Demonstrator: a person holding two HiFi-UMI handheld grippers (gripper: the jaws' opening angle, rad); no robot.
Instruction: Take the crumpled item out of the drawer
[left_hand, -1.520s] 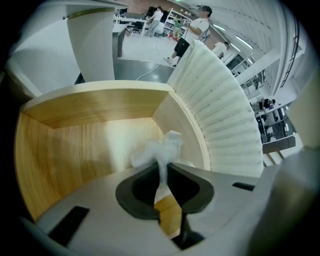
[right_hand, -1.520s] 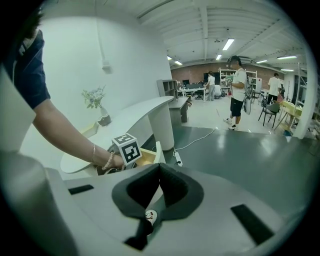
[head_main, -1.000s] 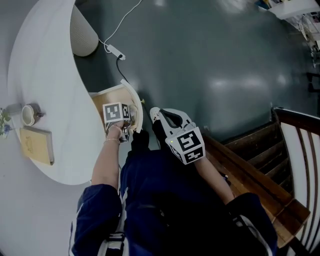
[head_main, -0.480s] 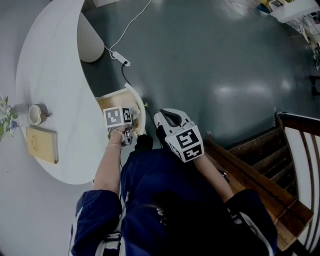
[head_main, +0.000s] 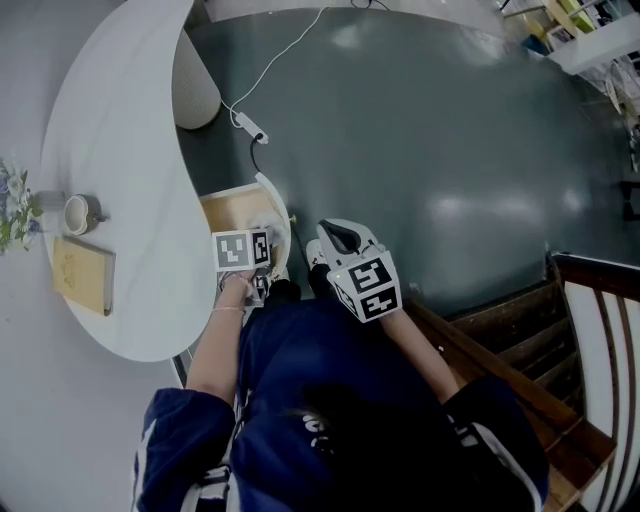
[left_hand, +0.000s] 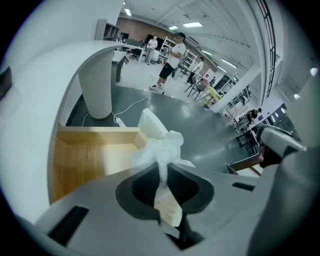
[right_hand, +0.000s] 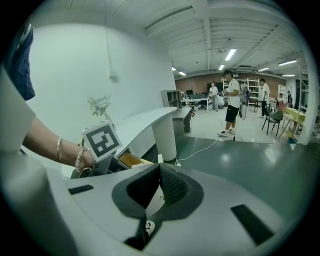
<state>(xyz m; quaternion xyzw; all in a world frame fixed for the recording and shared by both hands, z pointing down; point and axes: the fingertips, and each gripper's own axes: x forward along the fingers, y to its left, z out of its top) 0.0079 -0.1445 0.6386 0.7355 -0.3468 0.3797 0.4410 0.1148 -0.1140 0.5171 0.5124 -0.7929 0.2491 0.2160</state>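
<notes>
Left gripper view shows the left gripper clamped on the crumpled white tissue over the open wooden drawer, the right gripper closed on nothing; extraction looks nearly finished, needing only a carry clear of the drawer.

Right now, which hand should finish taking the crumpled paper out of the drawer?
Left. The left gripper is clamped on the crumpled paper, above the open drawer. The right gripper holds nothing and sits beside the drawer.
</notes>
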